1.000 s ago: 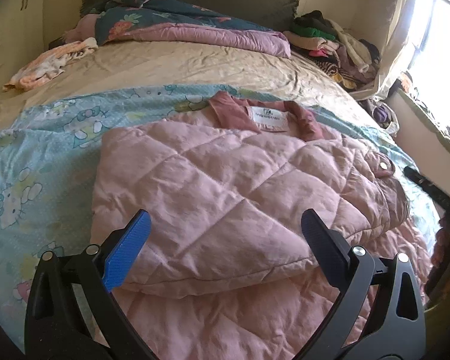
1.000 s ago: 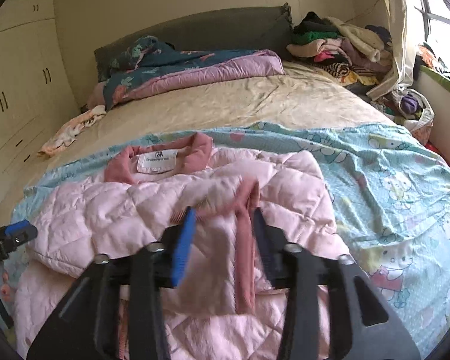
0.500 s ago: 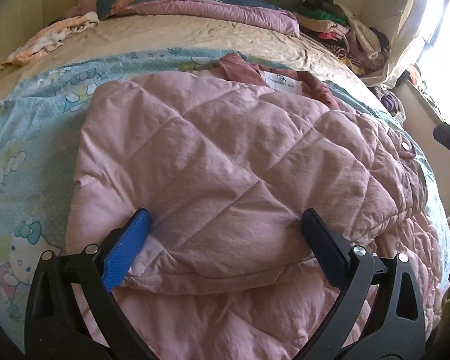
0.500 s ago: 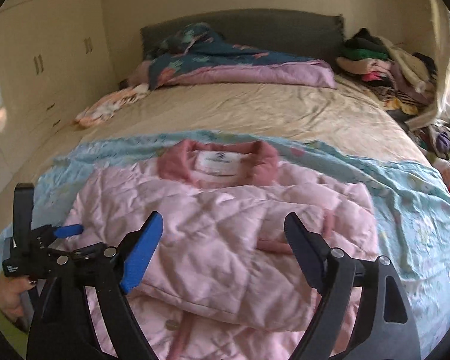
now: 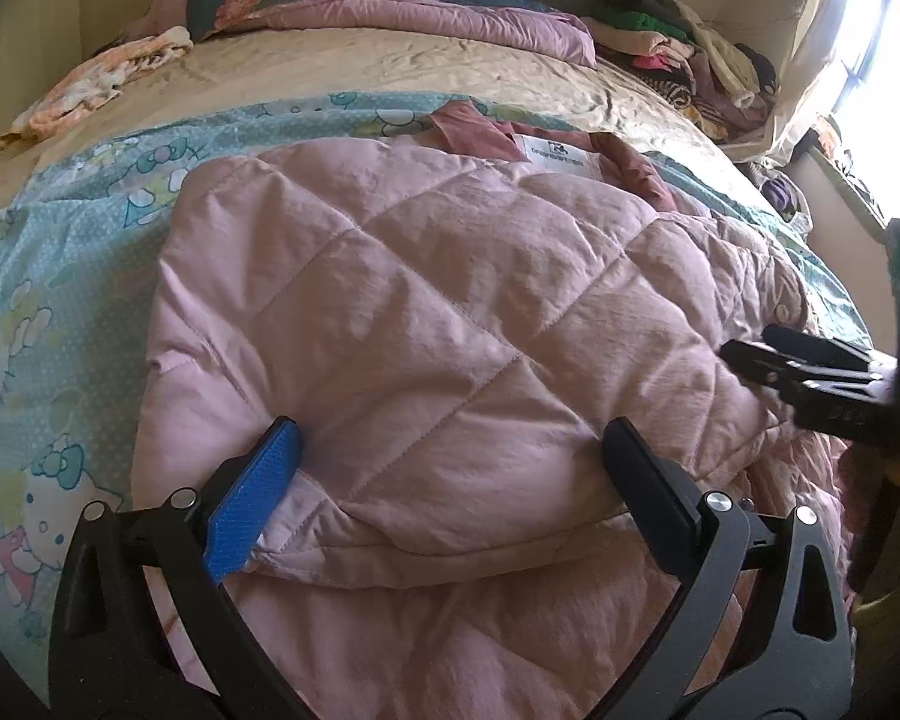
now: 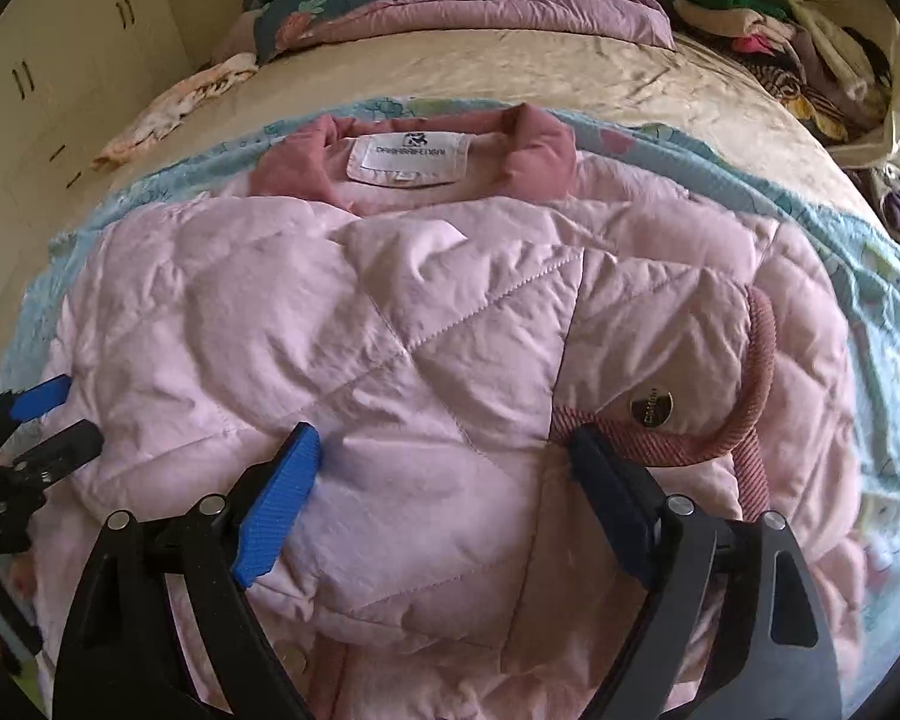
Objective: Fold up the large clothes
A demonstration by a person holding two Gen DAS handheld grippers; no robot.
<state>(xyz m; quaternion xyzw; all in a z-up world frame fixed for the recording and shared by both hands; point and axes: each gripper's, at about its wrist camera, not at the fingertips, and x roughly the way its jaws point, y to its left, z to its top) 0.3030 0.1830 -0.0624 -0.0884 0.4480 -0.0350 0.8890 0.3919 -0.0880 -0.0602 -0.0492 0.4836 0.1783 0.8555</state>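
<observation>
Pink jacket (image 5: 426,324) spread on blue sheet (image 5: 60,276) over bed (image 5: 354,69), sides folded inward, collar (image 6: 534,150) and label at far end. Left claw (image 5: 450,474) spread wide, low over near folded edge, nothing pinched. Right claw (image 6: 444,480) just been opening, now wide apart, cuff (image 6: 744,438) and snap just beyond right finger, nothing clamped. Clothes pile (image 6: 774,30) far right, quilt (image 6: 450,6) far ahead.
</observation>
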